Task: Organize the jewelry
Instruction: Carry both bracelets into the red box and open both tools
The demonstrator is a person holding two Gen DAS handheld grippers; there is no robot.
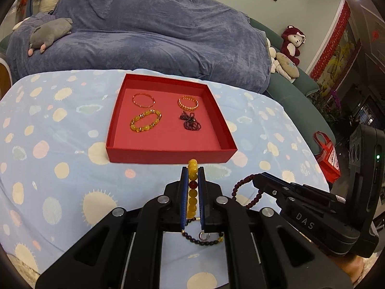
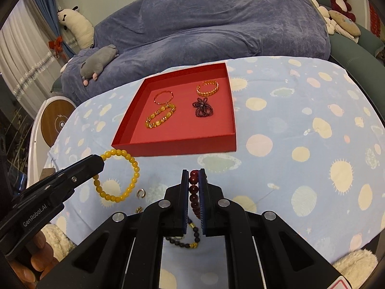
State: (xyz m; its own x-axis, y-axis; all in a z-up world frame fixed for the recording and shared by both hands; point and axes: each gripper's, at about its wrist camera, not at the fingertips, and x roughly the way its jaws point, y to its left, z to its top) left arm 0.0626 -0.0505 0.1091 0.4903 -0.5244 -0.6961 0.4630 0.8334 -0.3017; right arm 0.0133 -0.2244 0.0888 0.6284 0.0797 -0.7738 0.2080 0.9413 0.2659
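The left gripper point(image 1: 192, 168) clenches a yellow bead bracelet point(image 1: 192, 192). The right gripper point(image 2: 194, 173) clenches a dark red bead bracelet point(image 2: 194, 192). Both hang before the red tray point(image 1: 168, 155).

i see a table covered by a pale blue cloth point(image 2: 300, 110) printed with cream, pink and green blobs, some with spiky rims. a shallow red tray point(image 2: 178, 145) sits flat on the cloth, toward its far side, and holds several bracelets. nearer to me, three small things lie straight on the cloth: a little silver ring point(image 2: 140, 192), a small gold piece point(image 2: 139, 209) just beside it that i can't make out, and a dark bead bracelet with gold accents point(image 2: 190, 239), partly hidden behind the black rig. a fluffy cream trim point(image 2: 356, 261) edges the near side.
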